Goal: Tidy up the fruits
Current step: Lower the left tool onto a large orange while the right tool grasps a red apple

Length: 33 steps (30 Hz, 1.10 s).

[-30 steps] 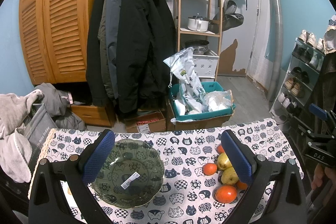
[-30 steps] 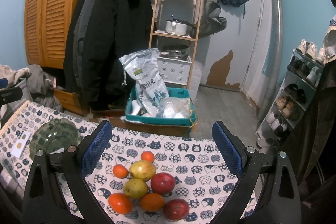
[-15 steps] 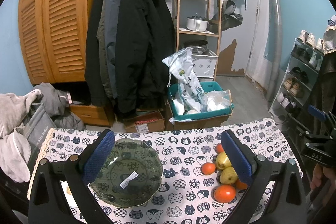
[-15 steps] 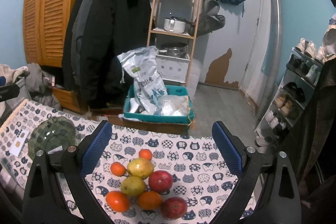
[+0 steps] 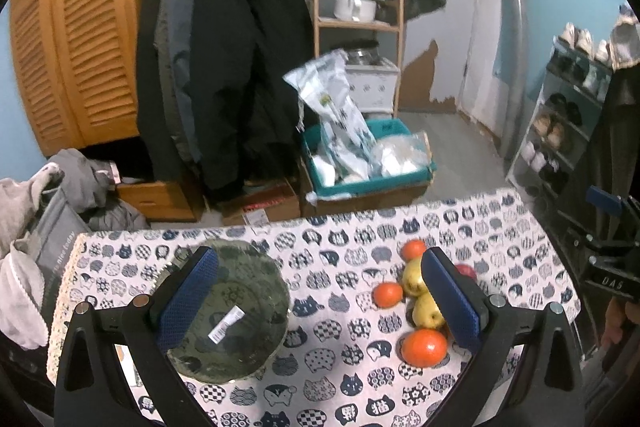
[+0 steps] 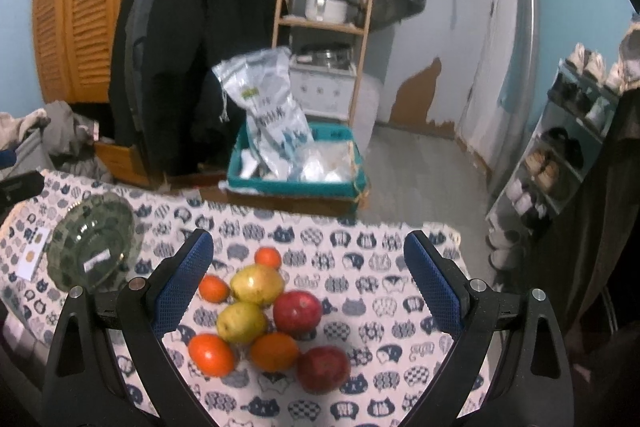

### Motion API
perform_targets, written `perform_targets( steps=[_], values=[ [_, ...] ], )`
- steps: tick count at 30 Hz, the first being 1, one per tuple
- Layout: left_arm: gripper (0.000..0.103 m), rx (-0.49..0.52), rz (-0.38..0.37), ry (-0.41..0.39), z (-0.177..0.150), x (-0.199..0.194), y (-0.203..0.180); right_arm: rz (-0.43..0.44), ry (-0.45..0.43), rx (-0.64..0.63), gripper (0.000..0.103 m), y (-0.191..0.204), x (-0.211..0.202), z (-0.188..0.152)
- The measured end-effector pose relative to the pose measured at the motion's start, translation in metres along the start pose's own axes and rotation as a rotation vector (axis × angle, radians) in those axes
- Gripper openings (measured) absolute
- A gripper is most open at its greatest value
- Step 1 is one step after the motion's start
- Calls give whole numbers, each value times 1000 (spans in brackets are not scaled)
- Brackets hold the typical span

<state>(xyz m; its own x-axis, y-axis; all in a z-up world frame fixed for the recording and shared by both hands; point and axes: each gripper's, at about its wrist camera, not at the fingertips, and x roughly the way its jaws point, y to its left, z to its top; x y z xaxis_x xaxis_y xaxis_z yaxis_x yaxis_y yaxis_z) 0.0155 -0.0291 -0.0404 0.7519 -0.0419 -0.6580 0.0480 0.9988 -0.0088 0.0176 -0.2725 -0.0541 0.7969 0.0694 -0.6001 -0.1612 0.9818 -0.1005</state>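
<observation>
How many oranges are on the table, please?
4: the far orange behind the pears, one at the left edge, and two in front, left and middle. More could hide behind the pile.

On the desk [image 6: 360,267] a glass plate [image 6: 90,239] lies at the left and the fruit pile [image 6: 268,319] at the right, well apart. In the pile, two pears [image 6: 256,283] sit in the middle, two apples [image 6: 298,311] to their right, oranges [image 6: 210,349] at the near, left and far edges. Beyond the desk's far edge a bin [image 6: 296,183] stands on the floor, holding a bag [image 6: 268,111], with a shelf rack [image 6: 324,11] behind it.
</observation>
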Motion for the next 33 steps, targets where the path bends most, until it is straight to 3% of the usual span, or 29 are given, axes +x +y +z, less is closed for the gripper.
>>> perform_targets(
  steps=[14,33],
  values=[
    [102,74,-76,202,-44,63,-40,13,247,61,94,-32,49,-55],
    [102,126,-150,452,-108,139,-85,75,553,62,94,-40,119,-131]
  ],
)
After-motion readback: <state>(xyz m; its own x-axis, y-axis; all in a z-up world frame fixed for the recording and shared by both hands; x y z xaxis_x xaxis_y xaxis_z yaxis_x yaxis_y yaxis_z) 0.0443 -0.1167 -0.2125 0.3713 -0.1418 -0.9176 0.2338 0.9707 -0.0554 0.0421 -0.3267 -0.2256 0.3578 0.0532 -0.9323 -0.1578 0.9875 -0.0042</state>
